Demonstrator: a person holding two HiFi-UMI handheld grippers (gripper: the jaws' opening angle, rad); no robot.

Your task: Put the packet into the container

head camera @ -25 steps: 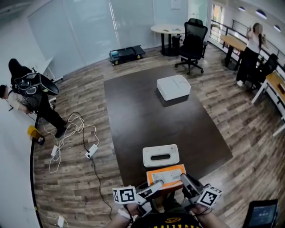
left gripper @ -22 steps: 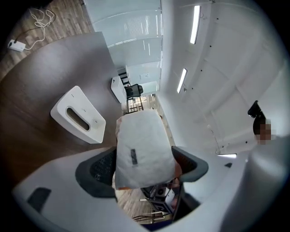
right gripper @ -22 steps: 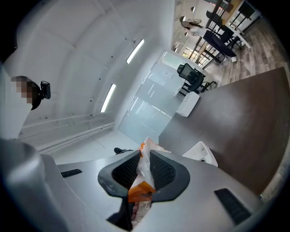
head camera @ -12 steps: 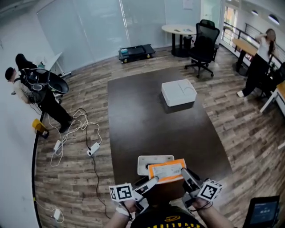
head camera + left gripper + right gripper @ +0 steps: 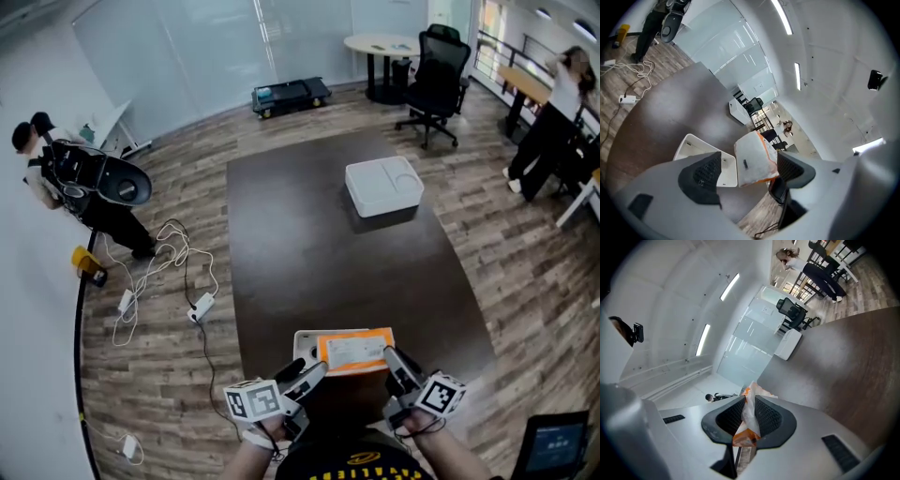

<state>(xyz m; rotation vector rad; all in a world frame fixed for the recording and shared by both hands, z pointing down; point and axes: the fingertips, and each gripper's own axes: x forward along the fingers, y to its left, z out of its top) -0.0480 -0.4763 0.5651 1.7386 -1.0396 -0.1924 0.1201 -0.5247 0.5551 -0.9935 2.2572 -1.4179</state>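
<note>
The orange-and-white packet (image 5: 354, 350) hangs over the near white container (image 5: 306, 345), covering most of it. My right gripper (image 5: 390, 357) is shut on the packet's right end; in the right gripper view the crumpled edge of the packet (image 5: 751, 414) is pinched between the black pads. My left gripper (image 5: 313, 369) sits at the packet's left end with its jaws wide apart. In the left gripper view the packet (image 5: 753, 159) floats between and beyond the pads, just above the container (image 5: 701, 149); it lies close to the right-hand jaw, and I cannot tell whether it touches.
The container stands at the near edge of a dark brown table (image 5: 309, 244). A second white box (image 5: 384, 185) rests at the far end. Cables and a power strip (image 5: 200, 307) lie on the floor at left. A person (image 5: 80, 183) stands far left, an office chair (image 5: 441, 75) far right.
Both grippers have carried the packet forward, from the near side of the container to a spot over it. The right grip has stayed the same.
</note>
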